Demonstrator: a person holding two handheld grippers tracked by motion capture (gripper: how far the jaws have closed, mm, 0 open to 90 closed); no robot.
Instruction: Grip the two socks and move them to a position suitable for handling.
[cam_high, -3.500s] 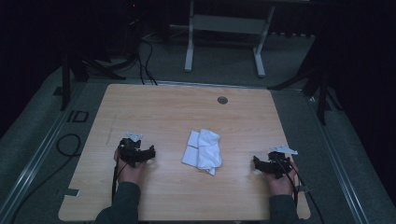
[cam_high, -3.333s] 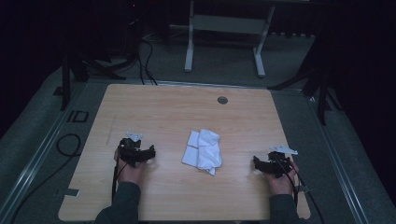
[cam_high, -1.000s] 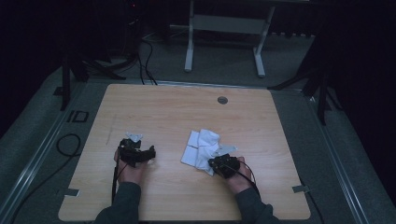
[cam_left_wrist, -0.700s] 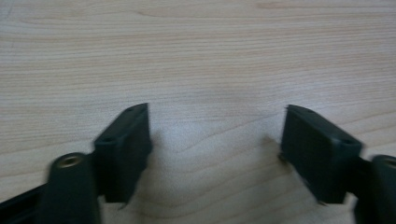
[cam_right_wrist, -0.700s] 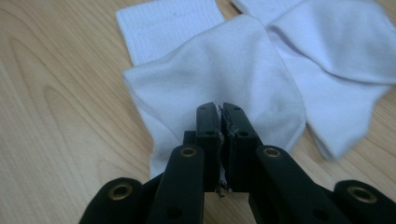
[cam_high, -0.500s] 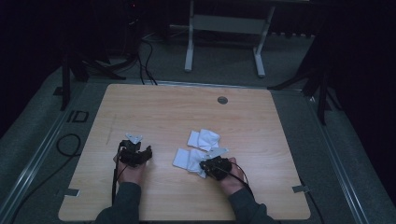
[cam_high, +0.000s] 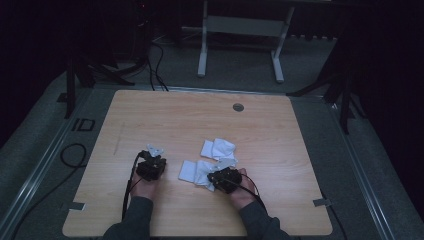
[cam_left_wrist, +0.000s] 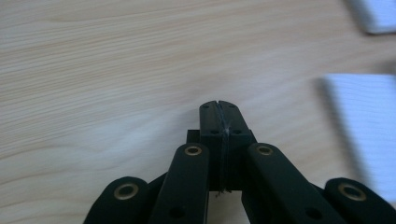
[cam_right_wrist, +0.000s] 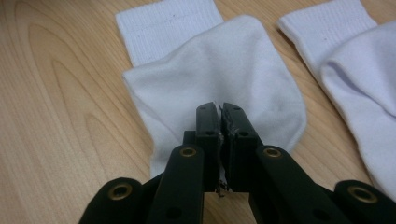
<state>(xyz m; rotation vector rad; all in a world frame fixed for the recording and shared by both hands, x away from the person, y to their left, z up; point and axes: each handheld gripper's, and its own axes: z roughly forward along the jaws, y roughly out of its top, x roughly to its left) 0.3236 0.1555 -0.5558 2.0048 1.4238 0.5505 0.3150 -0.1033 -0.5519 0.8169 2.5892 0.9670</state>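
The right tongs (cam_right_wrist: 220, 108) pinch a folded white cotton sock (cam_right_wrist: 224, 74) lying near the wooden tabletop's (cam_high: 165, 120) front edge. The left tongs (cam_left_wrist: 218, 106), having just closed, are clenched empty beside it.

— What's different from a few seconds back?
— The right gripper (cam_high: 218, 176) has come in from the table's right side to the middle and is clamped on a white sock (cam_right_wrist: 219, 84). That sock lay with the second sock (cam_high: 218, 148) in one heap; now it is dragged off, just beyond the jaw tips and toward the person, and the second sock lies apart, farther out.
— And the other hand?
— The left gripper (cam_left_wrist: 218, 109) has just closed its jaws, with nothing between them.
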